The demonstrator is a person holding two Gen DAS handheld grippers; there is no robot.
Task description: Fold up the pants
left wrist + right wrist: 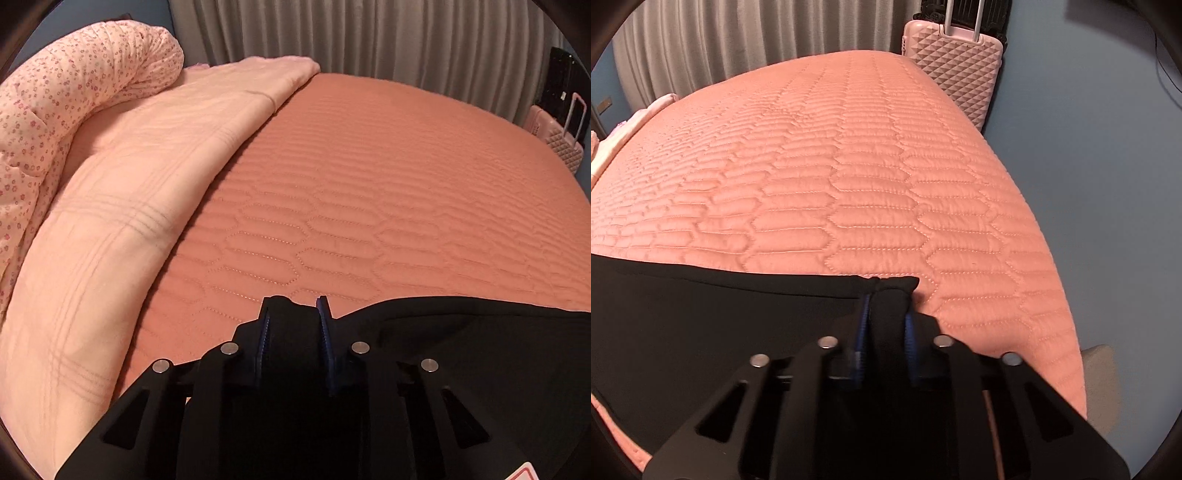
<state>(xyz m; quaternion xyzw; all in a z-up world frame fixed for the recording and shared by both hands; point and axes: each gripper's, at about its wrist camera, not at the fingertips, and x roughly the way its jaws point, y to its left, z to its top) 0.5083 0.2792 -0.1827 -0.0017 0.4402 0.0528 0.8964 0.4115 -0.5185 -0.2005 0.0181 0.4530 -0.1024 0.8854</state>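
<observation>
- The left tool [293,306] pinches one end of the black pants [480,350], with a bunch of dark cloth filling the gap between its blue pads.
- The right tool [886,306] is pressed onto the other end; a corner of the pants [720,325] pokes out just past its tips.
- Between the two tools the cloth runs as one fairly straight, taut edge, stretching to the right in the left wrist view and to the left in the right wrist view.
- The pants sit at the near edge of the bed [849,166], over the orange quilted cover. I cannot tell whether the held edge touches the cover or hangs just above it.
- The step in hand looks like carrying this held edge across to make or set down a fold.
- To do it well, both tools should move together and level, keep the edge taut so no slack bunches in the middle, and lower the edge flat before letting go.
- A risk is a thin pinch slipping on the right side, where only the corner shows.
- Farther off on the left lie a pale pink blanket [147,184] and a flowered quilt [74,81], well apart from the pants.
- Beyond the bed stand grey curtains [738,44] and a pink suitcase [956,62].
</observation>
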